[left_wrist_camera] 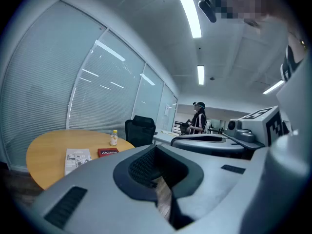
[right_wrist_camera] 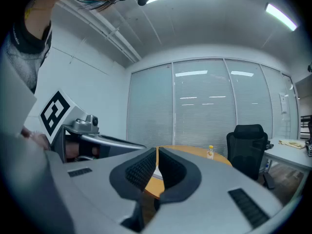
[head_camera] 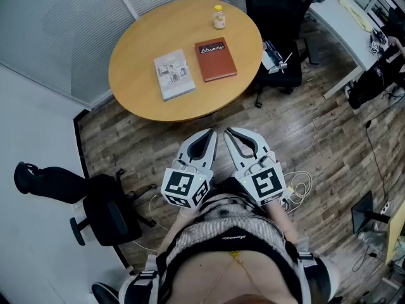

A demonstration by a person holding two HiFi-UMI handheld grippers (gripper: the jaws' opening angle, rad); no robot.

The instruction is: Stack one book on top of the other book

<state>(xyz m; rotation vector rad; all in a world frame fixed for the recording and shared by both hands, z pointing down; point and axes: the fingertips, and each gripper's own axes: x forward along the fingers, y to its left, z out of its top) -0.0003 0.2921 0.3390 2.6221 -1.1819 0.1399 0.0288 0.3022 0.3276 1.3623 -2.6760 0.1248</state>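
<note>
Two books lie side by side on a round wooden table (head_camera: 145,100): a grey-white one (head_camera: 174,73) on the left and a red-brown one (head_camera: 215,59) on the right, a small gap between them. The left gripper view also catches the grey-white book (left_wrist_camera: 77,158) and the red-brown book (left_wrist_camera: 107,152). My left gripper (head_camera: 212,133) and right gripper (head_camera: 229,133) are held close to the person's body, well short of the table, side by side. Both are shut with nothing between the jaws.
A small yellow-capped bottle (head_camera: 219,17) stands at the table's far edge. Black office chairs stand behind the table (head_camera: 278,24) and at the left (head_camera: 95,208). Cables (head_camera: 297,189) lie on the wooden floor. A person (left_wrist_camera: 199,118) stands far off.
</note>
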